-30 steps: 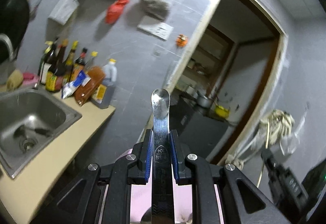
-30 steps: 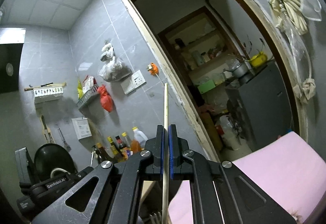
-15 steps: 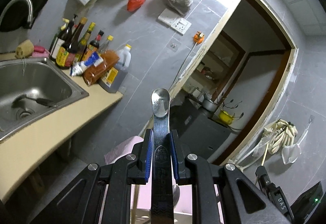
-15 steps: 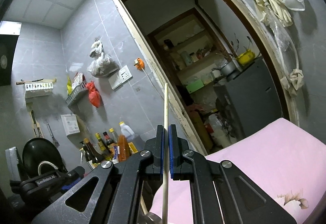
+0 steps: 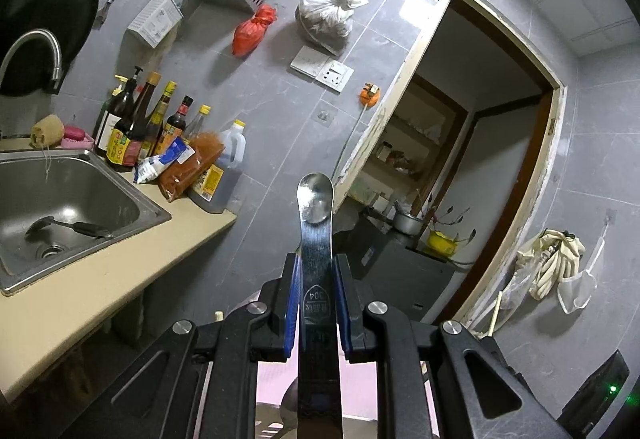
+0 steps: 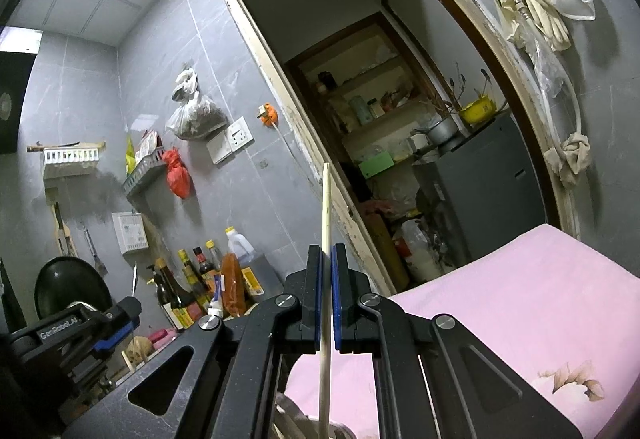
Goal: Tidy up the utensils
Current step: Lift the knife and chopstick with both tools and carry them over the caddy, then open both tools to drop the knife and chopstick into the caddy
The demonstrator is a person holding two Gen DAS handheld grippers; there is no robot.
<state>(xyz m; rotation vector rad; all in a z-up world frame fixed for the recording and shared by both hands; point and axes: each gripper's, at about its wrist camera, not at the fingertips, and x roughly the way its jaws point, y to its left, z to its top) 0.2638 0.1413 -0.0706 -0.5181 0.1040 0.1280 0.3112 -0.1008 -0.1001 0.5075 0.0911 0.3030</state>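
Note:
My left gripper (image 5: pixel 316 263) is shut on the flat handle of a steel spoon (image 5: pixel 315 215), whose rounded end sticks out forward past the blue pads. The spoon's bowl hangs below, mostly hidden behind the gripper body. My right gripper (image 6: pixel 327 253) is shut on a thin pale chopstick (image 6: pixel 325 207) that stands nearly upright, its tip rising above the fingers and its lower end running down out of view. The left gripper's body (image 6: pixel 76 323) shows at the lower left of the right wrist view. Both grippers are held in the air, pointing toward the tiled wall and doorway.
A steel sink (image 5: pixel 76 199) with a dark utensil in it is set in a beige counter (image 5: pixel 104 279) at left, with sauce bottles (image 5: pixel 140 127) behind. A pink cloth surface (image 6: pixel 520 299) lies below right. A doorway (image 6: pixel 400 119) opens to a storage room with a grey cabinet (image 6: pixel 480 191).
Both grippers have sunk: the wall shelf, bottles and doorway sit higher in each view now. The pink cloth fills more of the right wrist view. Both grips are unchanged.

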